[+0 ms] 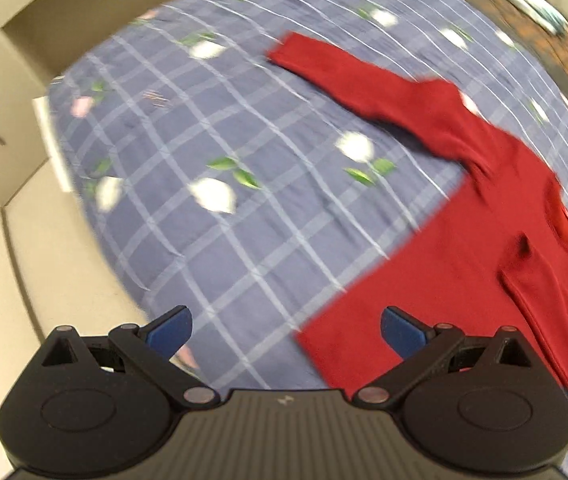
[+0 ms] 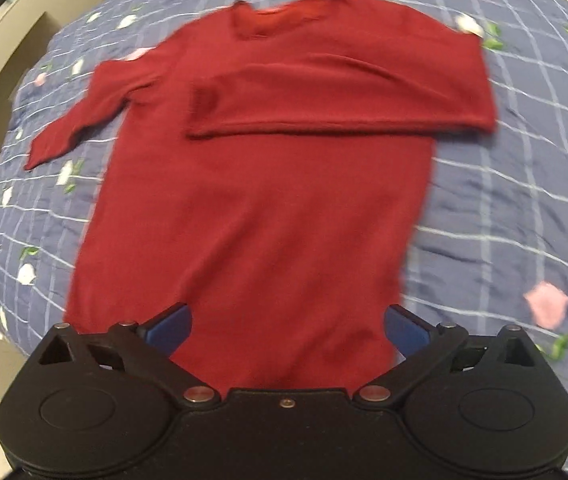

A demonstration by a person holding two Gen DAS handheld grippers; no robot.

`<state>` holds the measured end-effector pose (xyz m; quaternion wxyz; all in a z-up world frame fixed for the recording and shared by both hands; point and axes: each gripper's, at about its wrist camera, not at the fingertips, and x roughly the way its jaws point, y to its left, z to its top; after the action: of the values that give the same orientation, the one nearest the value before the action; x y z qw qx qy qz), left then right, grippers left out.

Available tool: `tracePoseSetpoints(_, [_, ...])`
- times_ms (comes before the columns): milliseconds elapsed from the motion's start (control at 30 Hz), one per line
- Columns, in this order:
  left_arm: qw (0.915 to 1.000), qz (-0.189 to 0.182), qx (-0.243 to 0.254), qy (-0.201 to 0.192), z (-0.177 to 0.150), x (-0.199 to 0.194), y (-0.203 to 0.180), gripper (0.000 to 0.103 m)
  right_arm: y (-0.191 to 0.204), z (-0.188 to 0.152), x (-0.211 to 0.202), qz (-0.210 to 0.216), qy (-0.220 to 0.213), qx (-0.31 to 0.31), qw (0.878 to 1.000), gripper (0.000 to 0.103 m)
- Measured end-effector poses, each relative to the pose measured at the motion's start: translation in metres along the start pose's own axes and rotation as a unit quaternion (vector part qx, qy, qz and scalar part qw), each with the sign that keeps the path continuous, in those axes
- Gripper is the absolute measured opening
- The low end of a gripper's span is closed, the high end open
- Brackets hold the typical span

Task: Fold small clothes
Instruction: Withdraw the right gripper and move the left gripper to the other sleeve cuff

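A small red long-sleeved sweater (image 2: 260, 208) lies flat on the blue checked bedspread (image 2: 516, 208). One sleeve (image 2: 344, 104) is folded across the chest; the other sleeve (image 2: 80, 120) stretches out to the left. In the left wrist view the sweater (image 1: 444, 280) fills the right side, its spread sleeve (image 1: 348, 76) reaching toward the top. My left gripper (image 1: 286, 332) is open above the bedspread by the hem's corner, holding nothing. My right gripper (image 2: 287, 330) is open over the sweater's hem, nothing between its blue fingers (image 2: 172, 330).
The bedspread (image 1: 204, 220) has white and pink flower prints. Beige floor tiles (image 1: 12, 248) lie past the bed's left edge in both views. A dark wooden piece (image 1: 544, 32) with clutter shows at the top right of the left wrist view.
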<state>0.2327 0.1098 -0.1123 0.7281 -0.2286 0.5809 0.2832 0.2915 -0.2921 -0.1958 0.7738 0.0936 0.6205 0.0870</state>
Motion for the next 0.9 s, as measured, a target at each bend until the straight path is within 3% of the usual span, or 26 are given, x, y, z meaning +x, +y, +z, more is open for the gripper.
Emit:
tracePoseSetpoints(133, [0.9997, -0.003, -0.023, 0.0, 0.03, 0.007, 0.044, 0.102, 0.033, 0.0, -0.001, 0.001, -0.014, -0.001, 1.0, 0.102])
tracePoseSetpoints(300, [0.9999, -0.001, 0.01, -0.012, 0.089, 0.028, 0.08, 0.102, 0.08, 0.0, -0.006, -0.019, -0.043, 0.022, 0.999, 0.102])
tracePoseSetpoints(400, [0.999, -0.021, 0.026, -0.03, 0.131, 0.042, 0.092, 0.102, 0.112, 0.001, -0.008, -0.039, -0.058, 0.053, 0.996, 0.102])
tracePoseSetpoints(533, [0.9976, -0.048, 0.036, -0.034, 0.182, 0.07, 0.099, 0.102, 0.158, -0.002, -0.012, -0.064, -0.079, 0.068, 0.992, 0.102])
tracePoseSetpoints(700, [0.9954, -0.06, 0.072, -0.021, 0.228, 0.107, 0.091, 0.102, 0.202, -0.013, -0.018, -0.093, -0.074, 0.054, 0.991, 0.102])
tracePoseSetpoints(900, [0.9946, -0.079, 0.066, -0.011, 0.262, 0.135, 0.088, 0.102, 0.214, -0.026, -0.024, -0.132, -0.061, 0.074, 0.987, 0.102])
